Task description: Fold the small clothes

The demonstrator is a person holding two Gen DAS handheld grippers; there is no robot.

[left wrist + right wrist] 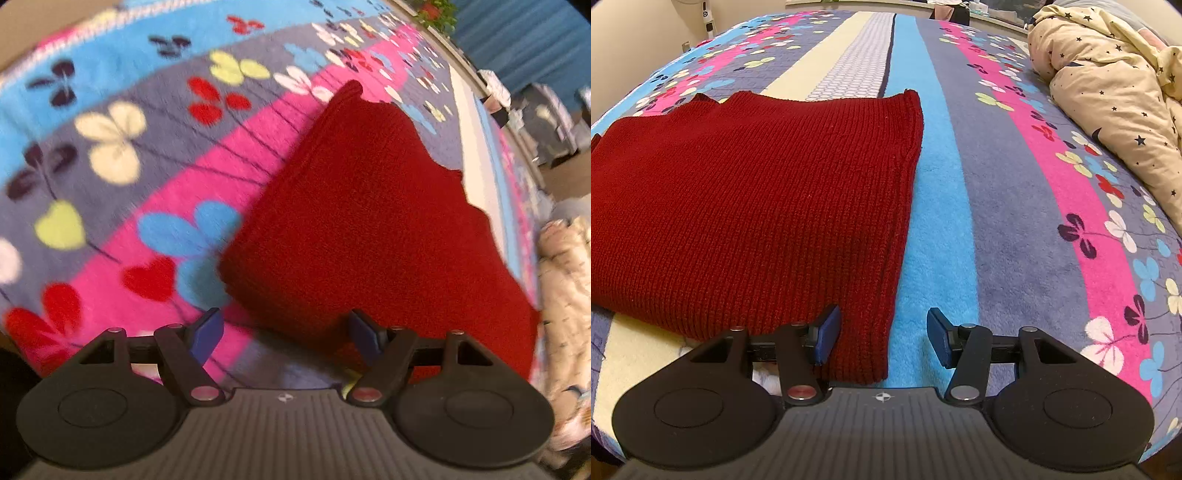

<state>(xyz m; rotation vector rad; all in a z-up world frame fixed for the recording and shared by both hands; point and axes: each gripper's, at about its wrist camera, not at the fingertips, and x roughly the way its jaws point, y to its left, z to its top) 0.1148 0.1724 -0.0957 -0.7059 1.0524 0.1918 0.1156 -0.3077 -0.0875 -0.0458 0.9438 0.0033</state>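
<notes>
Left tool (286, 334) open over the near left corner of the folded red knit sweater (369, 221), gripping nothing. Sweater lies flat on the floral bedspread (1015, 206). My right tool (882, 338) open, straddling the sweater's near right corner, pads clear.

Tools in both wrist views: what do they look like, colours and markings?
Both alike. Left tool and right tool: matte black linkage arms on round black discs, blue pads on the fingertips, silver and reddish pivot pins, ribbed grey base with a small crosshair mark. No cables or sleeves visible.
</notes>
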